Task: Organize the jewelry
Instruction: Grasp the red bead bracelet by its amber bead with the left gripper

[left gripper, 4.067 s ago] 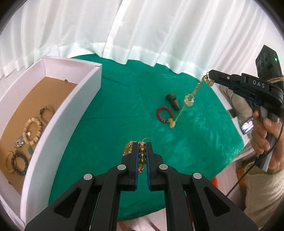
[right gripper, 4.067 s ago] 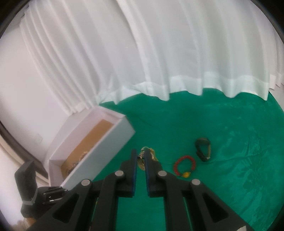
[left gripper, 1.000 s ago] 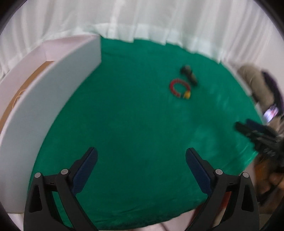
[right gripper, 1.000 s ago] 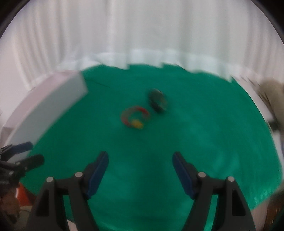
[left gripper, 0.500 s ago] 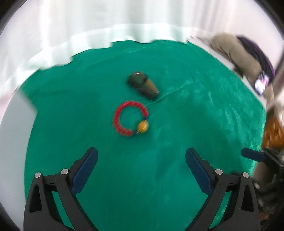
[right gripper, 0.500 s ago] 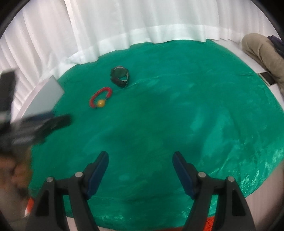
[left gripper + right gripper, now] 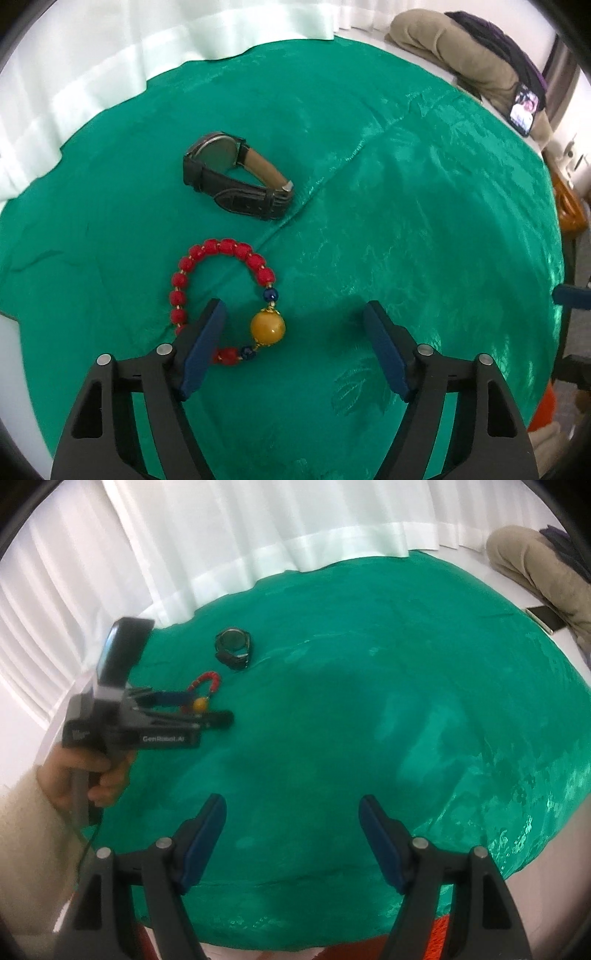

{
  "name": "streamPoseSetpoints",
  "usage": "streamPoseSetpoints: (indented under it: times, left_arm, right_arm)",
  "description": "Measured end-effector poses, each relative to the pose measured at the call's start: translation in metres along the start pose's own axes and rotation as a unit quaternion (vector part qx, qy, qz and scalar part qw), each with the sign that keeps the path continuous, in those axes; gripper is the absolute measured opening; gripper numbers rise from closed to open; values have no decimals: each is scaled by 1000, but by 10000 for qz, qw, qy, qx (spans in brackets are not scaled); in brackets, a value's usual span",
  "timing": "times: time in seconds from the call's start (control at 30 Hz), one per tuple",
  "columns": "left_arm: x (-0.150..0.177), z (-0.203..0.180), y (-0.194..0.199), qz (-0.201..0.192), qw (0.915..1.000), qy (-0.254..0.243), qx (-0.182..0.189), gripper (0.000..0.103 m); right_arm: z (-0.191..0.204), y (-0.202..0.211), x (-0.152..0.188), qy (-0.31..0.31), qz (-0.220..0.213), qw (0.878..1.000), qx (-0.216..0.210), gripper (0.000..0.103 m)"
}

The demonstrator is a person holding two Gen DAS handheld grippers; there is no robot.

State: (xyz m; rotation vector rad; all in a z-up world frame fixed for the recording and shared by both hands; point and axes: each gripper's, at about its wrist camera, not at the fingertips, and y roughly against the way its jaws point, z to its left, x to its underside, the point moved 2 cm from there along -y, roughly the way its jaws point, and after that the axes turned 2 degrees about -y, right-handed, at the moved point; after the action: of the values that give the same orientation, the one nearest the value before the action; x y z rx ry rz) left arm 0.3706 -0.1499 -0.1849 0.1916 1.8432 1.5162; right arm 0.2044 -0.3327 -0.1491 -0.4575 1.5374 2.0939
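Note:
A red bead bracelet [image 7: 221, 247] with a large yellow bead [image 7: 267, 329] lies on the green cloth [image 7: 406, 184]. A black watch [image 7: 236, 184] with a tan-lined strap rests just beyond it. My left gripper [image 7: 295, 332] hangs low over the bracelet with its jaws closing. The left finger stands over the loop and the yellow bead lies between the pads, which are not pressing on it. In the right wrist view the left gripper [image 7: 207, 707] covers part of the bracelet [image 7: 207, 681], short of the watch [image 7: 233, 648]. My right gripper [image 7: 291, 830] is open over bare cloth, holding nothing.
White curtains [image 7: 295, 535] hang behind the round table. A person's beige-trousered legs [image 7: 461, 55] and a phone [image 7: 546, 618] lie on the floor at the far right. An orange object [image 7: 570, 210] sits past the table's right edge.
My left gripper swept from beside the white box to the bracelet, dropped lower, and its jaws have narrowed. The right gripper shifted slightly and still holds nothing.

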Motion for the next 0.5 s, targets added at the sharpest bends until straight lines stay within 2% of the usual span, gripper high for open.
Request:
streamPoseSetpoints:
  times: [0.03, 0.13, 0.2, 0.23, 0.5]
  left_arm:
    - [-1, 1, 0, -4, 10000, 40, -5, 74]
    - [-2, 5, 1, -14, 9999, 134, -87, 54]
    - [-3, 8, 3, -10, 9996, 264, -50, 24]
    - [-3, 10, 3, 4, 9994, 335, 1, 16]
    - [10, 20, 15, -112, 9950, 990, -23, 15]
  right_arm:
    - [0, 0, 1, -15, -2, 10000, -12, 76]
    - [1, 1, 2, -34, -7, 10000, -48, 76]
    - [0, 3, 2, -38, -19, 10000, -65, 76]
    - [0, 4, 3, -46, -27, 10000, -67, 76]
    - [-1, 8, 2, -85, -9, 9999, -93, 76]
